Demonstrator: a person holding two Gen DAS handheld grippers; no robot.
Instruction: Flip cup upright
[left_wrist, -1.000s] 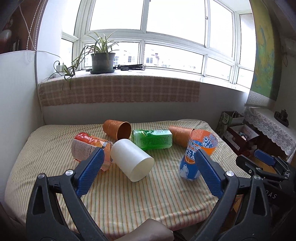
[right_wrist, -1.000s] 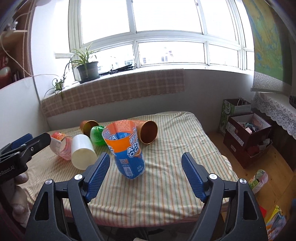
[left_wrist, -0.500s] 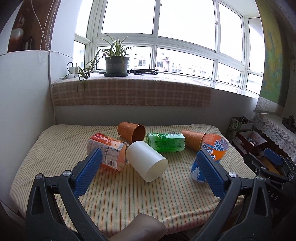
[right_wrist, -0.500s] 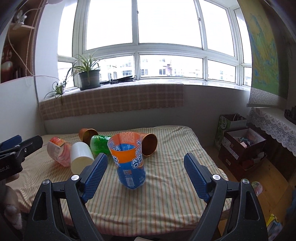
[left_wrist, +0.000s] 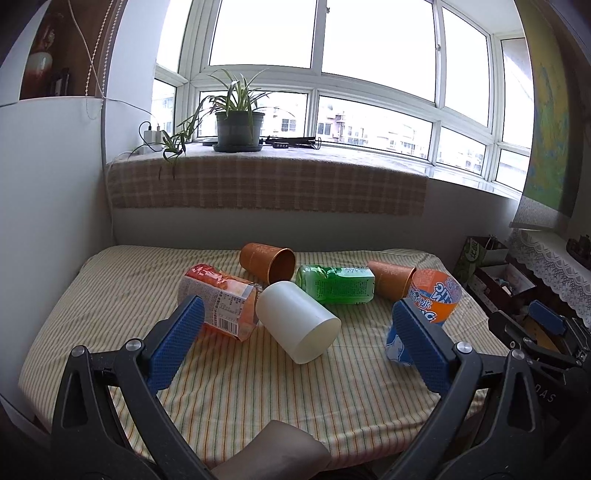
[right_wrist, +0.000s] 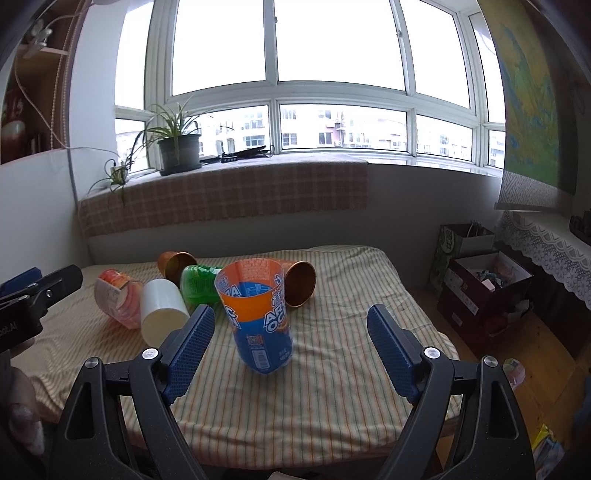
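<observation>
An orange-and-blue cup cut from a bottle stands upright on the striped table, mouth up; it also shows in the left wrist view. My right gripper is open and empty, just in front of it. My left gripper is open and empty, in front of a white cup lying on its side. Also on their sides are an orange-red cup, a green cup and two brown cups.
A checked cloth covers the window ledge behind the table, with a potted plant on it. A white partition stands at the left. Boxes and bags sit on the wooden floor at the right.
Both grippers have pulled back and risen from the table; the cups look smaller and farther. The orange-and-blue cup stays upright. Both grippers stay open.
</observation>
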